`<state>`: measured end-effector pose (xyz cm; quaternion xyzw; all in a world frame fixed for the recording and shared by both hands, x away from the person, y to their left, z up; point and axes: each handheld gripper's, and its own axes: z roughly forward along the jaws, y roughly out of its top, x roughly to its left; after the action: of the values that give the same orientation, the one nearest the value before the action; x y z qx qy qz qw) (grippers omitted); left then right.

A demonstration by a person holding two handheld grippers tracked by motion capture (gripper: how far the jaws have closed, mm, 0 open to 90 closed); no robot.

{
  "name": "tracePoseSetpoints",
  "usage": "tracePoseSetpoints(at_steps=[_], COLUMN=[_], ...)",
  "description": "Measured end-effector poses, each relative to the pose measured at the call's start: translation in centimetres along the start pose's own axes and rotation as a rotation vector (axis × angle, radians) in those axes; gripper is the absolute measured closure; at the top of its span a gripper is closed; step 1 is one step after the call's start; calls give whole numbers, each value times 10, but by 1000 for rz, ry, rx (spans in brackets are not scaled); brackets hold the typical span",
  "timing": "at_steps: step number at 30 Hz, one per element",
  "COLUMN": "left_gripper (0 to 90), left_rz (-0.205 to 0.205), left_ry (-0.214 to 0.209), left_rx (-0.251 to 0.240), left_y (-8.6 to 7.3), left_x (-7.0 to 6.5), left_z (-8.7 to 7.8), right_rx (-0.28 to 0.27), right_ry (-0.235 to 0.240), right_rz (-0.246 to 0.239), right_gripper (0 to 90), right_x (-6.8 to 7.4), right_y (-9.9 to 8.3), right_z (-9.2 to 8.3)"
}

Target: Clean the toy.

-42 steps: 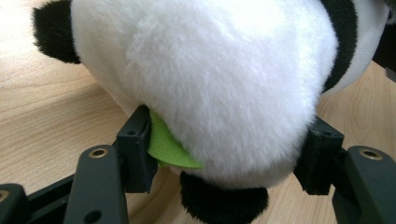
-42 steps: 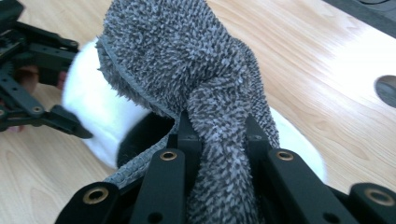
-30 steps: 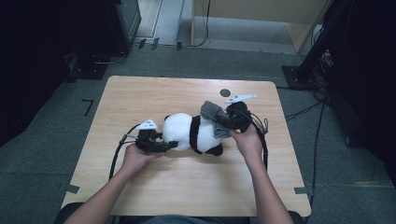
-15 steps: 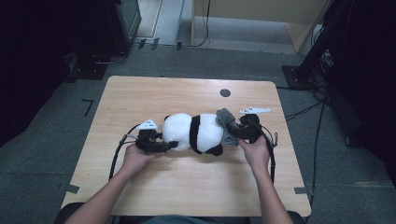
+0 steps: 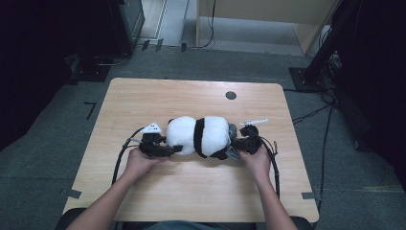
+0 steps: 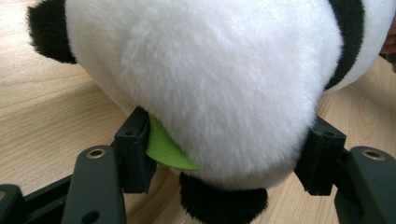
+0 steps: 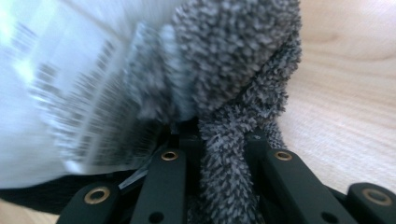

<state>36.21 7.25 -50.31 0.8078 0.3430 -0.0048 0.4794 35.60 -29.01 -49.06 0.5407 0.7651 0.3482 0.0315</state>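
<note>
A black-and-white plush panda [image 5: 198,135] lies on its side in the middle of the wooden table [image 5: 158,96]. My left gripper [image 5: 175,149] is shut on its white left end; in the left gripper view the left gripper [image 6: 229,147] has its pads pressed into the fur [image 6: 224,79], with a green tab [image 6: 166,150] against one pad. My right gripper [image 5: 235,145] sits low at the panda's right end, shut on a grey fuzzy cloth [image 5: 232,130]. In the right gripper view the right gripper [image 7: 218,140] pinches a fold of that cloth [image 7: 233,70] beside a blurred white printed label [image 7: 70,93].
A small dark round hole [image 5: 231,95] sits in the tabletop at the back right. Black cables [image 5: 119,160] trail from both grippers across the table. Dark stands and cables crowd the floor to the right [image 5: 330,72].
My right gripper has come down with the grey cloth from over the panda's right end to table level beside it. The left gripper and the panda have stayed put.
</note>
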Motion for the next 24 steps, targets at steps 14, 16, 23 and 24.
tracePoseSetpoints(at_steps=[14, 16, 23, 24], left_gripper=[336, 337, 334, 334], left_rz=[-2, -5, -10, -10], left_ry=[-2, -3, -4, -4], left_rx=[10, 9, 4, 3], left_y=[-1, -1, -1, -1], left_x=[0, 0, 0, 0], left_z=[-1, -1, -1, -1], right_rx=[-66, -110, -213, -219], right_ry=[-124, -128, -121, -119], right_rz=[-38, -30, -27, -31], right_gripper=[776, 776, 776, 776], right_x=[-8, -11, -9, -6], right_y=[7, 10, 31, 35], right_z=[-23, -34, -69, -72])
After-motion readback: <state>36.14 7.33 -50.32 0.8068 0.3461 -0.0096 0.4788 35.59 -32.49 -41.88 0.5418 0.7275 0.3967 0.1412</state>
